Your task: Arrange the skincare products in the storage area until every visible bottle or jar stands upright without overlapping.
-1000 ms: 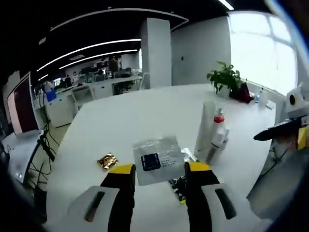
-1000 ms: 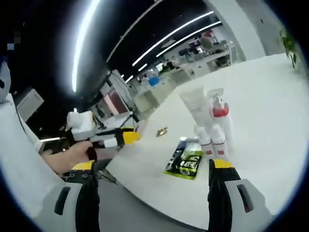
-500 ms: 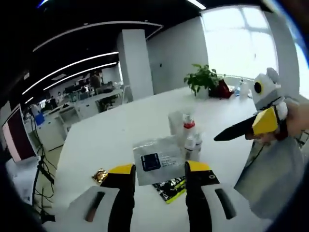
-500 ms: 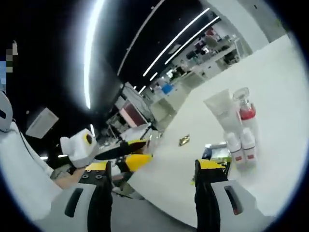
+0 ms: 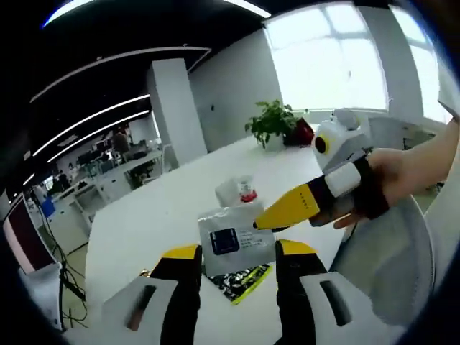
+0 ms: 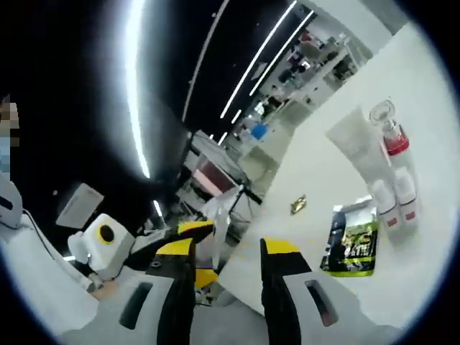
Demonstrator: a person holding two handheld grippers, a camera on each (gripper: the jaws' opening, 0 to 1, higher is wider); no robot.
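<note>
My left gripper (image 5: 237, 251) is shut on a silver sachet (image 5: 231, 241) with a dark blue label, held above the white table (image 5: 144, 215). My right gripper (image 5: 269, 218), in a person's hand (image 5: 392, 183), comes in from the right with a yellow jaw touching the sachet's upper right corner. In the right gripper view, my right gripper (image 6: 228, 248) stands open with narrowed jaws. The sachet (image 6: 219, 215) shows edge-on between them, with the left gripper (image 6: 201, 253) behind it. A white tube (image 6: 356, 140), a red-collared pump bottle (image 6: 392, 136) and two small white bottles (image 6: 397, 200) stand on the table.
A green-black sachet (image 6: 352, 241) lies flat in front of the bottles, and the same green-black sachet (image 5: 241, 280) shows under the held one. A gold wrapper (image 6: 298, 205) lies further left. A potted plant (image 5: 272, 123) stands at the table's far end. Office desks lie beyond.
The right gripper has come in from the right up to the held sachet, and its jaws have narrowed. The left gripper has lifted, still holding the sachet.
</note>
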